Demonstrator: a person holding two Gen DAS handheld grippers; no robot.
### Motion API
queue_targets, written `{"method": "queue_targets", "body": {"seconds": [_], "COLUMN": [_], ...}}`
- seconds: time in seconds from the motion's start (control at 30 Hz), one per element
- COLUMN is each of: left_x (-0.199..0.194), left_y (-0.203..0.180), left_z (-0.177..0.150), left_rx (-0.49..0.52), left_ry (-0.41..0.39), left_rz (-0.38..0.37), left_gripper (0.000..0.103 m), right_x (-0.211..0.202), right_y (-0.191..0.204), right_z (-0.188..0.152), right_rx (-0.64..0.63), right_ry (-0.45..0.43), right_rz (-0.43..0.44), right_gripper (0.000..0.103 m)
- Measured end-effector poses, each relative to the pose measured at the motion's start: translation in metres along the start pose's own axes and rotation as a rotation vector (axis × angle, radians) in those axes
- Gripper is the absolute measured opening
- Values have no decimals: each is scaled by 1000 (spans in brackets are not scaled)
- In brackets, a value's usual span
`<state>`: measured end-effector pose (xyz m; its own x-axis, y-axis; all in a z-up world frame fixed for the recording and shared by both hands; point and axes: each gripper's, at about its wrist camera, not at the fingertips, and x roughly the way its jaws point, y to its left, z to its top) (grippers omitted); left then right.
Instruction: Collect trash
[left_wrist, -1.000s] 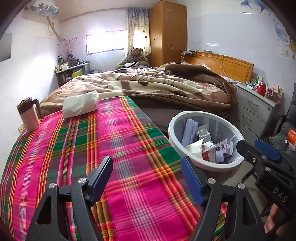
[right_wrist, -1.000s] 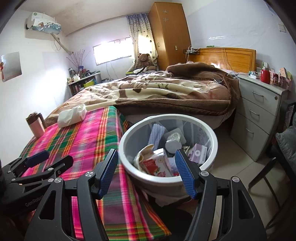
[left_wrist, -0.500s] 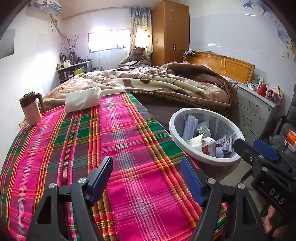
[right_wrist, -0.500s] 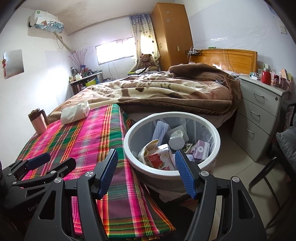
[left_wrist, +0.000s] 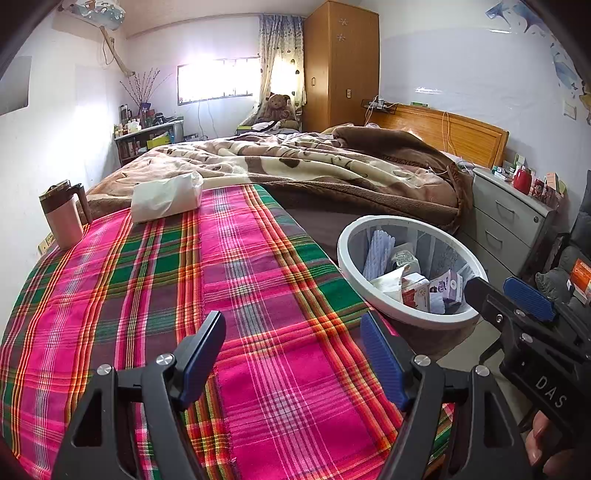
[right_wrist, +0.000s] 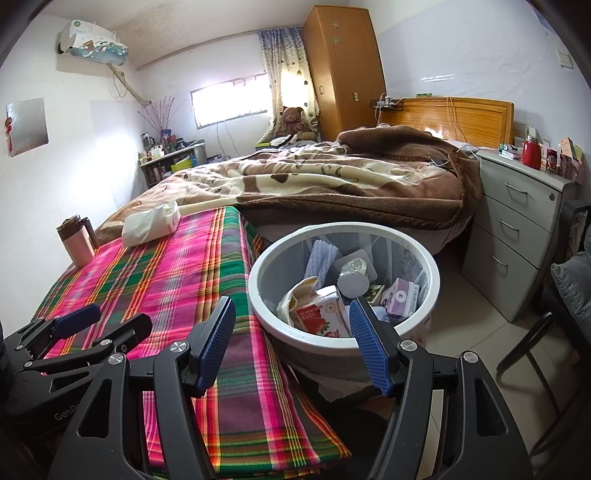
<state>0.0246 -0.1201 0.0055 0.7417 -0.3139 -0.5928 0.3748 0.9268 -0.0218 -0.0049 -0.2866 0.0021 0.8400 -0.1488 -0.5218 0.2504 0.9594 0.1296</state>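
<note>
The white tissue pack (left_wrist: 166, 197) lies at the far end of the plaid tabletop (left_wrist: 258, 295), in the upper left of the left wrist frame, beside the bed (left_wrist: 295, 162); it looks like the only loose item left that could count as trash, though that is a guess. Its long axis runs roughly across the frame, tilted up to the right. The left gripper (left_wrist: 291, 363) stands wide open and empty over the near cloth, and is probably the nearer one. The right gripper (right_wrist: 291, 339), also wide open and empty, sits at the tabletop's right edge in front of the wastebasket (right_wrist: 266, 258), which already holds cartons and wrappers. Between the left gripper and the pack the cloth is bare; a pink tumbler (left_wrist: 62, 218) stands at the left edge, near the pack.
</note>
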Motion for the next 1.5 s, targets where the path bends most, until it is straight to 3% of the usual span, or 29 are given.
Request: {"method": "queue_targets", "body": {"seconds": [1.5], "left_x": [-3], "left_y": [4], "left_z": [1], "left_rx": [-11], "left_ry": [-4], "left_rz": [-1], "left_gripper": [77], "right_x": [-1], "right_y": [7], "right_z": [-2], "right_rx": [-14], "right_ry": [1], "right_rz": [-1], "right_gripper": [66]}}
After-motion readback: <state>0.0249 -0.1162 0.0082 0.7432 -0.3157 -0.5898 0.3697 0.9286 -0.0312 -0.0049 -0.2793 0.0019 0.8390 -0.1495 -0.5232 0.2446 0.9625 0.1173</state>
